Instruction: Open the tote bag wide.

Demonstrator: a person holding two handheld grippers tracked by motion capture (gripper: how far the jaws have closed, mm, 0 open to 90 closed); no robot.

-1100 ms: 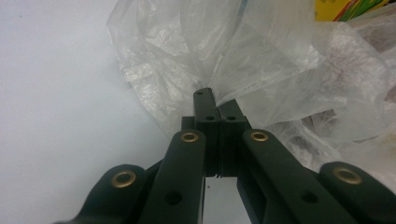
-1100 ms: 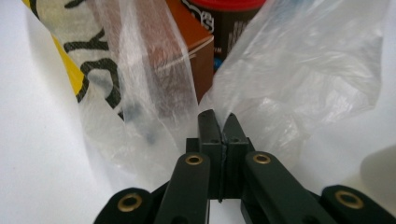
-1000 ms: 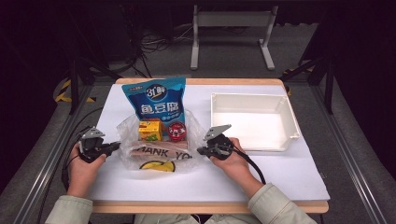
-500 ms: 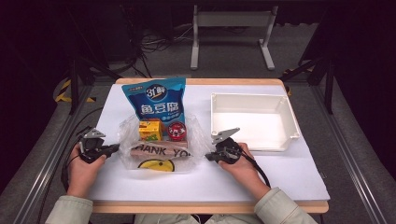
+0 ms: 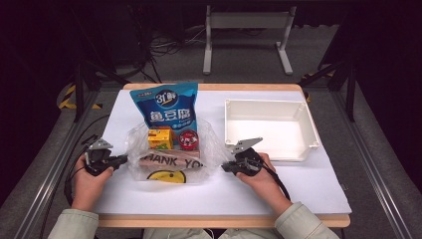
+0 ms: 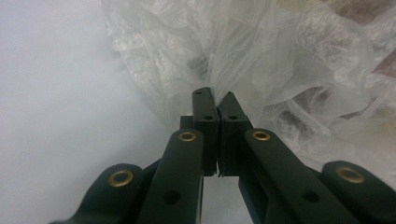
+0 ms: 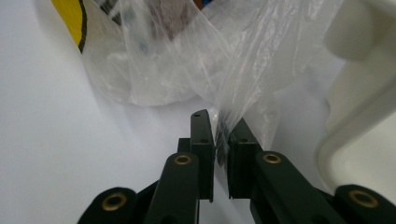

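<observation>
A clear plastic bag (image 5: 171, 155) lies in the middle of the white table, printed "THANK YOU" with a yellow smiley. Inside it are a yellow box (image 5: 160, 139) and a red round pack (image 5: 187, 140). A blue snack bag (image 5: 166, 107) sticks out of its far side. My left gripper (image 5: 124, 159) is shut on the bag's left edge; in the left gripper view the jaws (image 6: 216, 95) pinch the film (image 6: 280, 56). My right gripper (image 5: 224, 167) holds the bag's right edge, and its jaws (image 7: 219, 121) stand almost together with the film (image 7: 210, 60) between them.
An empty white tray (image 5: 313, 132) stands to the right of the bag, just beyond my right hand; its rim (image 7: 364, 93) is close to the right gripper. Bare white table surface (image 5: 308, 184) stretches along the near right side.
My right gripper has drifted slightly to the right and toward the person with the bag's edge in it. The left gripper has stayed where it was.
</observation>
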